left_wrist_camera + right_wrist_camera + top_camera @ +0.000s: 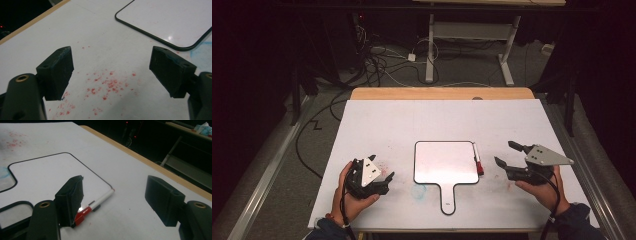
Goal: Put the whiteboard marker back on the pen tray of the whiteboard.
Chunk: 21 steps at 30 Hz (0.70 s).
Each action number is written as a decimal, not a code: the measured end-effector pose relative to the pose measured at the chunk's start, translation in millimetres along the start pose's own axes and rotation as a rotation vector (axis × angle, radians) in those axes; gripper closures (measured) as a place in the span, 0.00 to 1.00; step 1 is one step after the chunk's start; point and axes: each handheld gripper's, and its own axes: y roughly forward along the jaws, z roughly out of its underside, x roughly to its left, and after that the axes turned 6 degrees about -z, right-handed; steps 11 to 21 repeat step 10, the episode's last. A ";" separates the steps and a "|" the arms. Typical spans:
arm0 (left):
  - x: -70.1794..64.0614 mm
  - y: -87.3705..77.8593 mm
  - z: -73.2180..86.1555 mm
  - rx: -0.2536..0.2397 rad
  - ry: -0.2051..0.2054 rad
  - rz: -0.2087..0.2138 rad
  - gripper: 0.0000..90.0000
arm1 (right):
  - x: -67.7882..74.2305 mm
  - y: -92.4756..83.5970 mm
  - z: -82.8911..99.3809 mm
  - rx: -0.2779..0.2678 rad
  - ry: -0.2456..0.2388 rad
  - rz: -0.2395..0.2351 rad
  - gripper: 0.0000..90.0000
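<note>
A red-capped marker point(477, 159) lies on the white worktop point(377, 120), stretched along the right edge of a small handled whiteboard point(446, 162) and touching or just beside its dark rim; its white barrel points away from the person and its red cap toward them. In the right gripper view the marker point(96, 203) rests flat, partly behind the nearer black jaw, with nothing pressing on it. The right claw point(508, 153) hovers just to the right of the marker, apart from it, its jaws spread wide and empty. The whiteboard sits near the middle of the worktop with its handle toward the person and its writing face blank. A faint blue smudge point(419, 191) marks the worktop beside the handle. Farther left, the left claw point(382, 176) rests low over the worktop, well apart from the board, jaws also wide apart and holding nothing; red specks point(107, 83) dot the surface between them.
</note>
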 end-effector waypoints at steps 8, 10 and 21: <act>-7.1 3.3 8.4 0.036 0.043 0.018 0.21 | 9.4 -19.7 27.5 0.011 0.003 0.056 0.27; -8.0 4.0 8.4 0.034 0.045 0.018 0.21 | 9.2 -20.7 29.4 0.021 -0.003 0.069 0.27; -8.0 4.0 8.4 0.034 0.045 0.018 0.21 | 9.2 -20.7 29.4 0.021 -0.003 0.069 0.27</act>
